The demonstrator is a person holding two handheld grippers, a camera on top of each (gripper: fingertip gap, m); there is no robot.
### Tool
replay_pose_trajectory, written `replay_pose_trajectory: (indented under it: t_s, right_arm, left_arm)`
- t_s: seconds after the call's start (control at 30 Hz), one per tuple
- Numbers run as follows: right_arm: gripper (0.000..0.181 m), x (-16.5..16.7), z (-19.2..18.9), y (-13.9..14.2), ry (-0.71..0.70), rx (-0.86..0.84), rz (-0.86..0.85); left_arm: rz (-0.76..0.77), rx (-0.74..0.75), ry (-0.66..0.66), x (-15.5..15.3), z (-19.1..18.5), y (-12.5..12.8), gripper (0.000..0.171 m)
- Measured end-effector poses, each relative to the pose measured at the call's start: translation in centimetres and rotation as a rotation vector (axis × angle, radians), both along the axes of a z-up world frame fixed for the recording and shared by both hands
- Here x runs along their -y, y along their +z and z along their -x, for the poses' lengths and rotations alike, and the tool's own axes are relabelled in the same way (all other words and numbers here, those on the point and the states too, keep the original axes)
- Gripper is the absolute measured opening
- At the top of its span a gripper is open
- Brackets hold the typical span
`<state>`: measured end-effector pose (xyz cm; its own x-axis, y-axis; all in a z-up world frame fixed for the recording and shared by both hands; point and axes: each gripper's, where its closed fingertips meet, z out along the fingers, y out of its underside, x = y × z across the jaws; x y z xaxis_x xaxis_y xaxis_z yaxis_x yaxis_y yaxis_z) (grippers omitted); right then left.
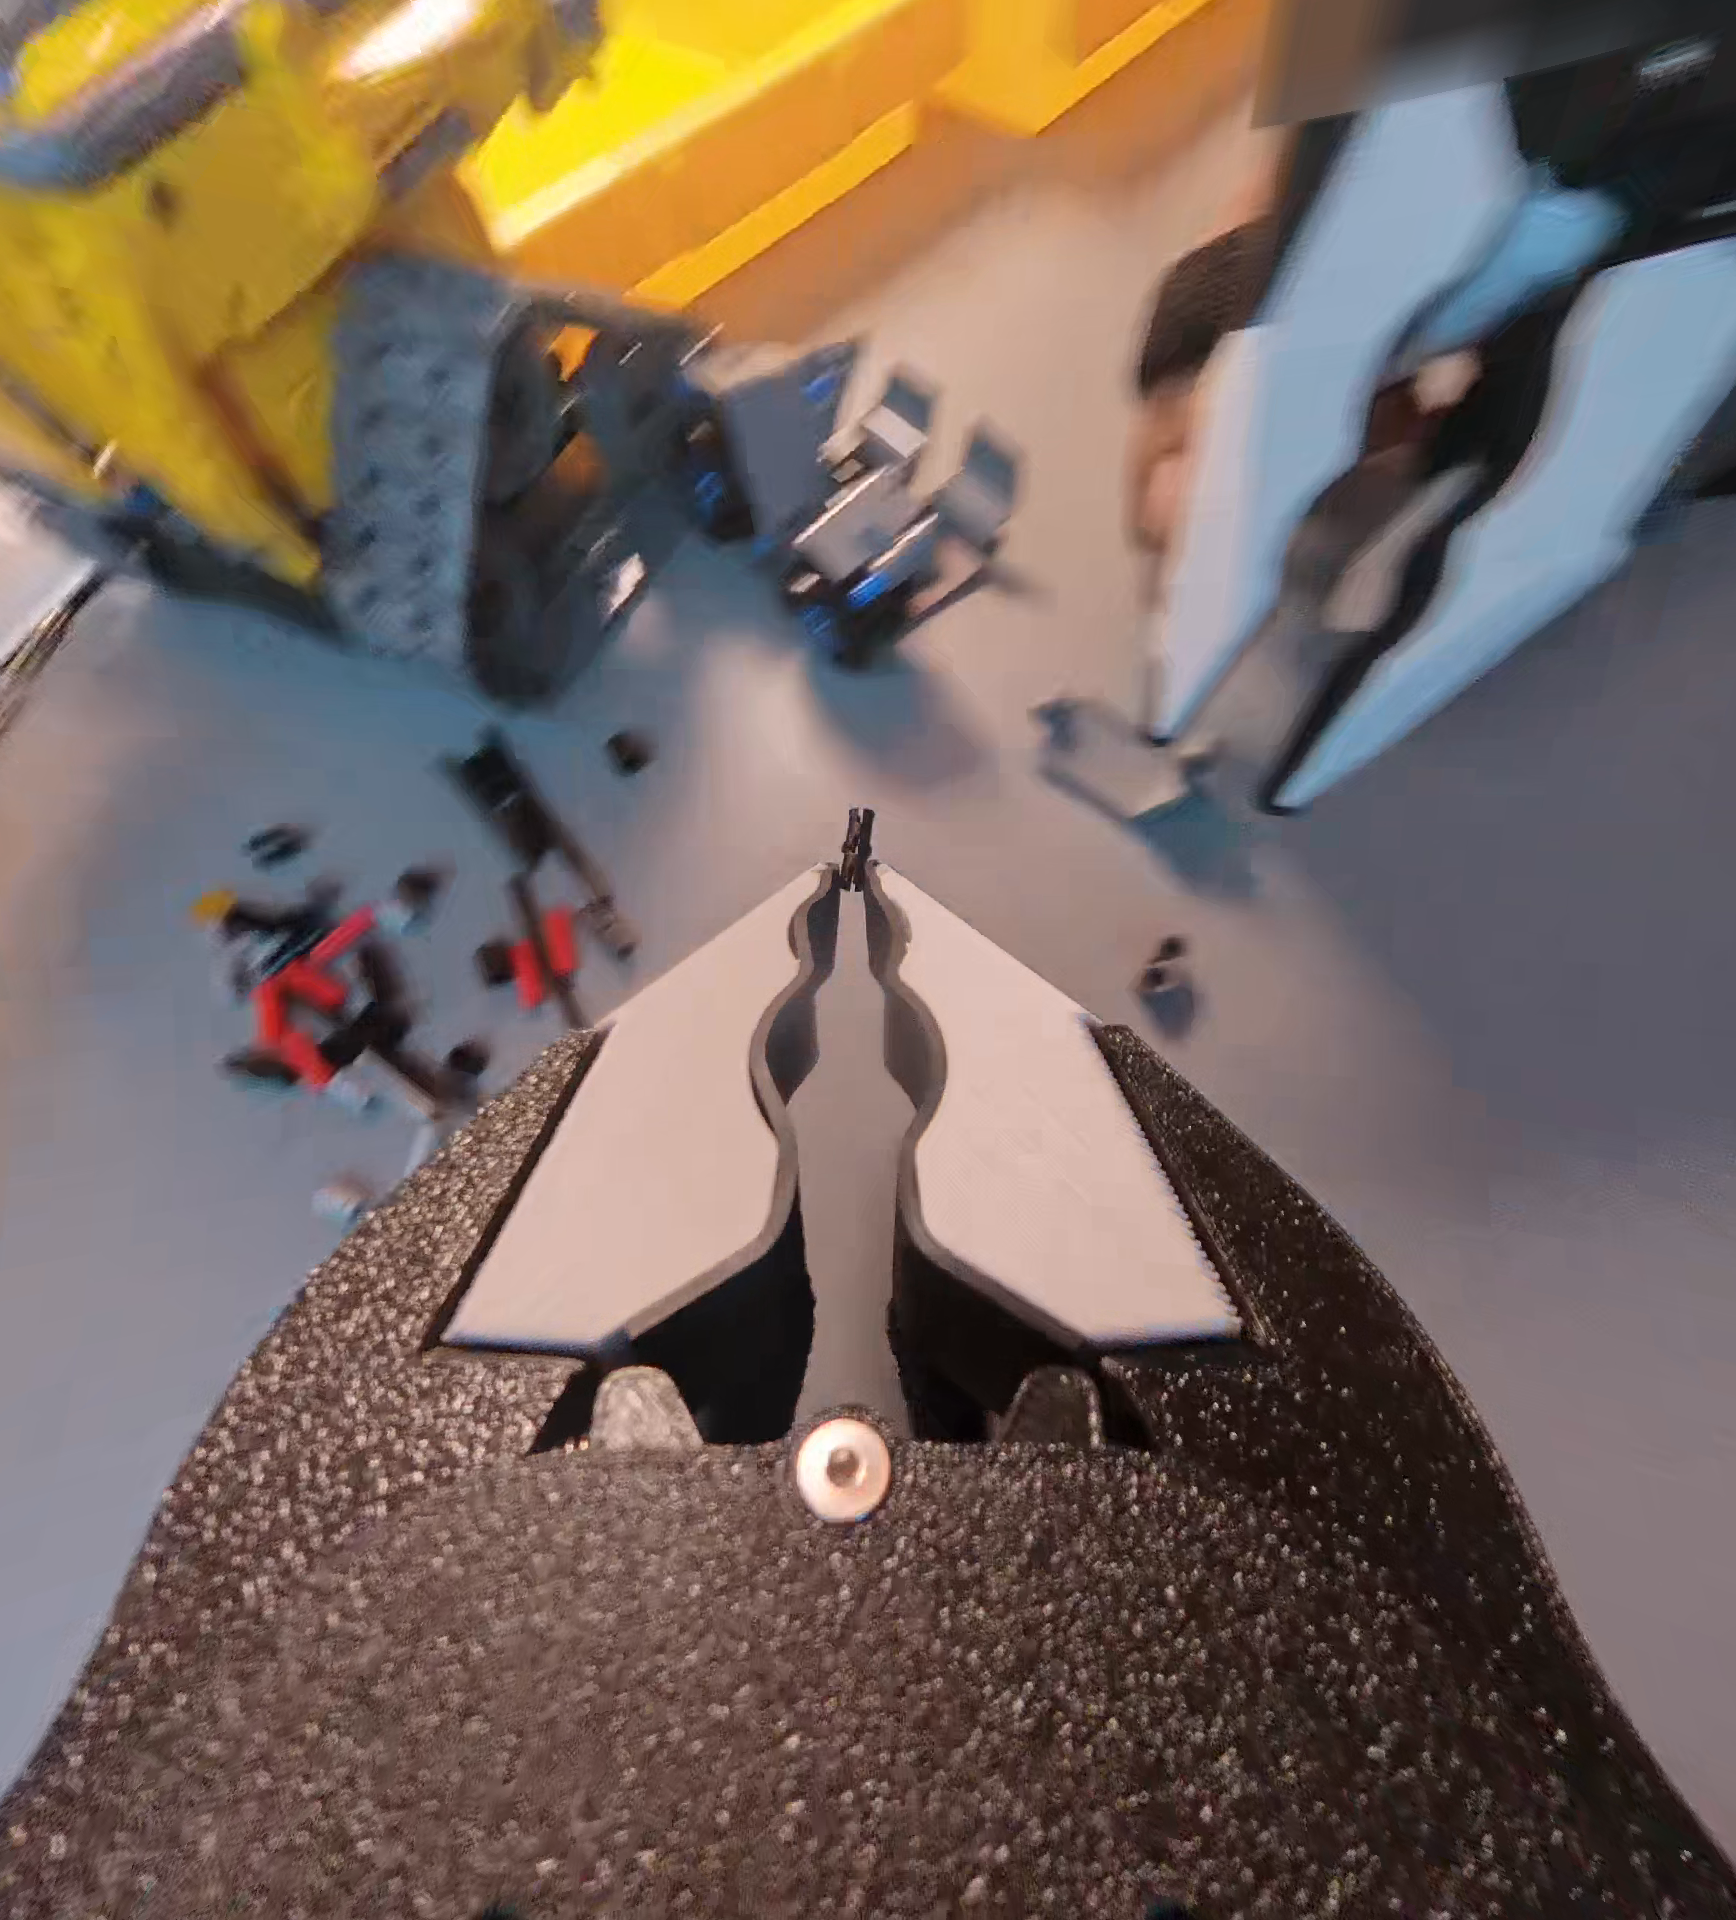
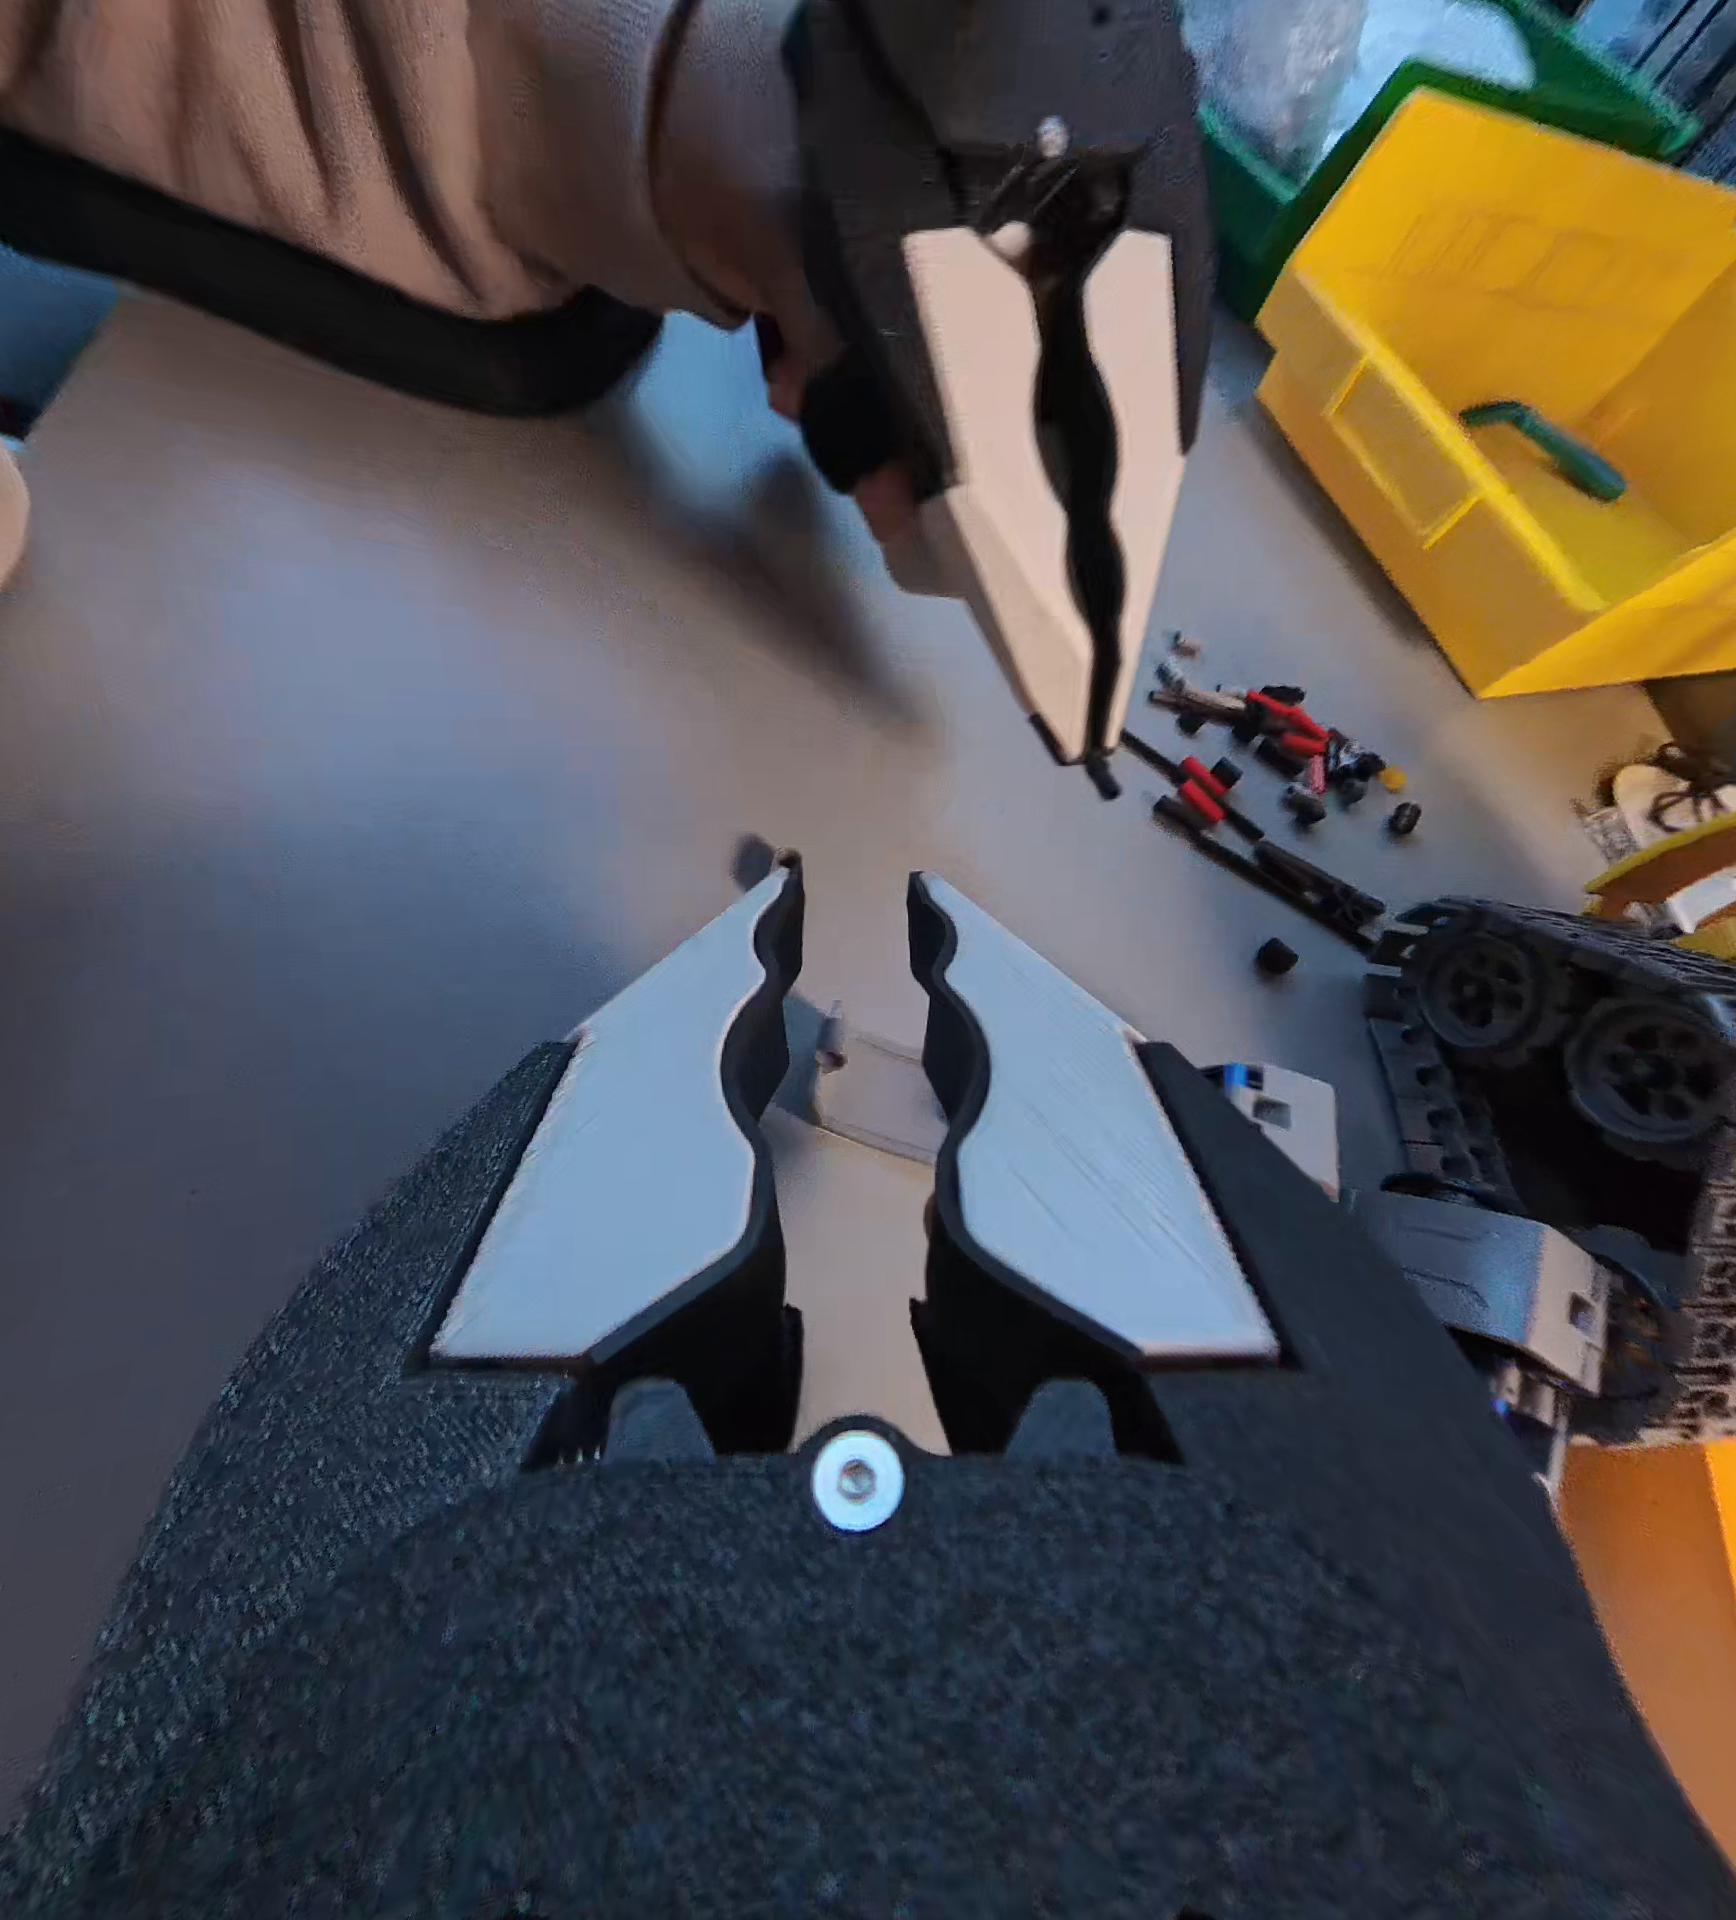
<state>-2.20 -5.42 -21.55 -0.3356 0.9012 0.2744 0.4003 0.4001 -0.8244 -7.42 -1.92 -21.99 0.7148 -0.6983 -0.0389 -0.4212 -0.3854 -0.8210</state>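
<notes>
My left gripper [image 1: 851, 875] is shut on a small black pin [image 1: 856, 840] that sticks out past its tips, held above the grey table. It also shows in the right wrist view [image 2: 1087, 732], with the pin [image 2: 1105, 777] at its tips. My right gripper [image 2: 856, 883] is open and empty, hovering over a flat grey plate piece [image 2: 869, 1091] on the table. In the left wrist view the right gripper [image 1: 1248, 748] hangs at the upper right, just above that grey piece [image 1: 1118, 764].
A pile of small red and black parts [image 2: 1269, 748] lies beside the left gripper. A yellow tracked model [image 2: 1622, 1091] stands at the right, with a grey and blue assembly [image 1: 874, 530] next to it. A yellow bin [image 2: 1466, 312] holds a green item [image 2: 1539, 447]. A person's sleeve [image 2: 324, 156] crosses the top. The left gripper's tips are roughly 7 centimetres from the right gripper's. From the right gripper's tips to the flat grey plate piece [image 2: 869, 1091] is close to 5 centimetres.
</notes>
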Motion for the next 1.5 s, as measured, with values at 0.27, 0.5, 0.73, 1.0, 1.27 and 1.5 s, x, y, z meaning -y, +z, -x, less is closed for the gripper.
replay_pose_trajectory:
  t_s: [0.27,0.5,0.73,1.0,1.27,1.5]
  right_arm:
    - [0.019,1.1,1.8,-4.0,-0.007,0.347,-0.030]
    - [0.007,0.2,1.4,-2.2,-0.017,0.293,-0.010]
    - [0.007,-16.0,-5.1,11.6,-0.587,-0.181,-0.132]
    - [0.008,-36.2,-25.4,11.5,-1.318,-0.047,-0.272]
    - [0.008,-42.1,-30.1,0.6,-1.435,0.311,-0.033]
    - [0.020,-42.4,-30.1,3.3,-1.500,0.113,0.012]
  left_arm:
    - [0.109,-0.061,0.287,-2.8,5.3,-3.3,0.004]
    - [0.081,-0.008,0.329,-2.8,6.0,-2.4,0.014]
    - [-0.044,0.124,0.214,-2.4,3.6,1.2,0.027]
    - [0.063,0.173,-0.131,1.7,-2.4,0.7,0.033]
    - [0.123,-0.020,-0.266,4.0,-5.0,-2.9,0.031]
    - [0.121,-0.067,-0.272,4.1,-5.1,-3.6,0.030]
